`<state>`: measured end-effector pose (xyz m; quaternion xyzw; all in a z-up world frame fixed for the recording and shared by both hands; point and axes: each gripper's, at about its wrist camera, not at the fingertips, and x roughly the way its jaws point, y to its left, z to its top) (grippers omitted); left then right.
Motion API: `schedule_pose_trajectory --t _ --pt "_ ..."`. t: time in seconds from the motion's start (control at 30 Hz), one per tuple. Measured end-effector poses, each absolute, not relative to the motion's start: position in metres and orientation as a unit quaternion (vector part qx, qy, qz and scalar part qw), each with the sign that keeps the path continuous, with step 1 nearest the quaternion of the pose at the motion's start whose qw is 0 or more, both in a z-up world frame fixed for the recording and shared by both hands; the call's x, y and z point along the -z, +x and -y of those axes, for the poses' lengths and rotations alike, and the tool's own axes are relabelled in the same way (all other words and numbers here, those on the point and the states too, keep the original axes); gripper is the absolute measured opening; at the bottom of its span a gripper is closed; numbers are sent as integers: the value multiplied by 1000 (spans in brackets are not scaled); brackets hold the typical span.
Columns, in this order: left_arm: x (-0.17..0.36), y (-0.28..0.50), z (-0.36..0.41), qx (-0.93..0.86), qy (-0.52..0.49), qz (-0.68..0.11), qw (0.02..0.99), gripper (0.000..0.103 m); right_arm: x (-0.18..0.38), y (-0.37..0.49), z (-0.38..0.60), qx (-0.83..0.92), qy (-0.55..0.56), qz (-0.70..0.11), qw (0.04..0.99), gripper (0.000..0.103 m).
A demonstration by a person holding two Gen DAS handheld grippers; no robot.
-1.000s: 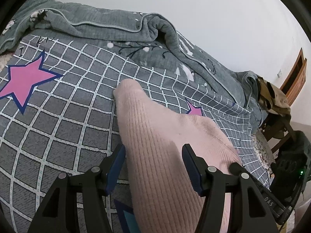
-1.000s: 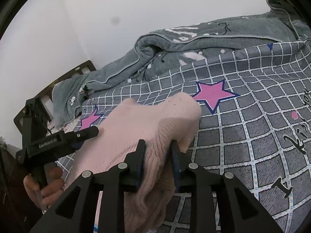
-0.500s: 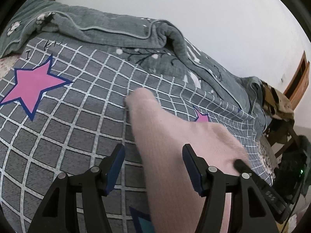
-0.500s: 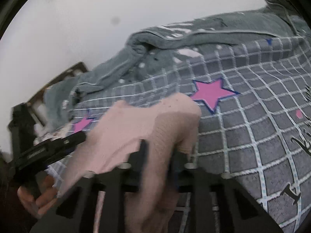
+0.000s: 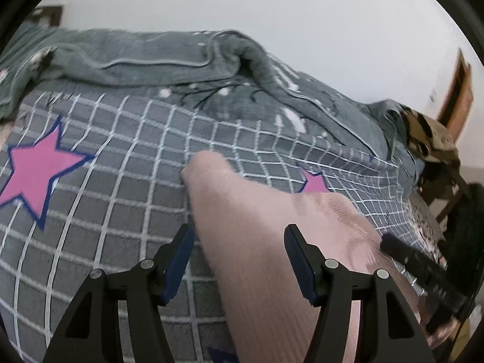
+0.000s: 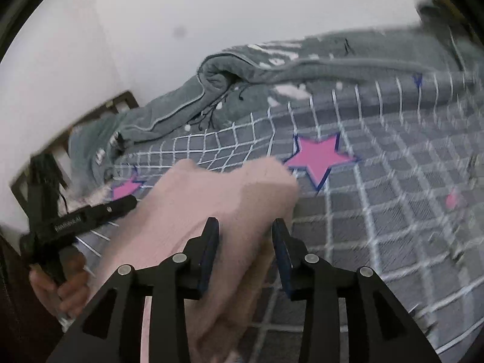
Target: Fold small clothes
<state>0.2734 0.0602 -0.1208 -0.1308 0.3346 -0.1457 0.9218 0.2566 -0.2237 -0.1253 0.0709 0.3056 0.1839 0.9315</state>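
Pink knit garment (image 5: pixel 257 242) lies on the grey checked bedspread (image 5: pixel 121 199), running up between the fingers of both grippers. Left gripper (image 5: pixel 237 254) is spread wide, its blue pads clear of the cloth on either side. Right gripper (image 6: pixel 245 251) is parted too, with the garment's bunched fold (image 6: pixel 251 211) between its fingers; whether the pads touch the cloth is unclear in the blur. Pink stars (image 6: pixel 320 155) mark the bedspread, and a crumpled grey quilt (image 5: pixel 181 57) lies beyond along the white wall (image 5: pixel 272 6).
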Motion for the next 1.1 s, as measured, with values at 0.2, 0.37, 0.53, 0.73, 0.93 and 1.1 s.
schedule_pose_trajectory --t 0.2,0.37,0.53,0.73,0.93,1.1 --pt "119 284 -44 208 -110 -334 913 59 109 282 208 -223 15 -303 926 36" --pt "132 300 -41 213 -121 -360 900 59 135 298 191 -233 -27 -340 911 36" --pt "140 309 -43 198 -136 -372 896 59 148 309 202 -209 -4 -365 907 42" --pt "144 308 -45 174 -133 -379 899 60 146 302 219 -196 16 -353 915 47" --pt "138 303 -44 166 -132 -380 900 60 125 279 227 -181 19 -316 931 49" --pt "130 296 -43 165 -133 -375 903 60 108 259 221 -197 27 -305 931 51"
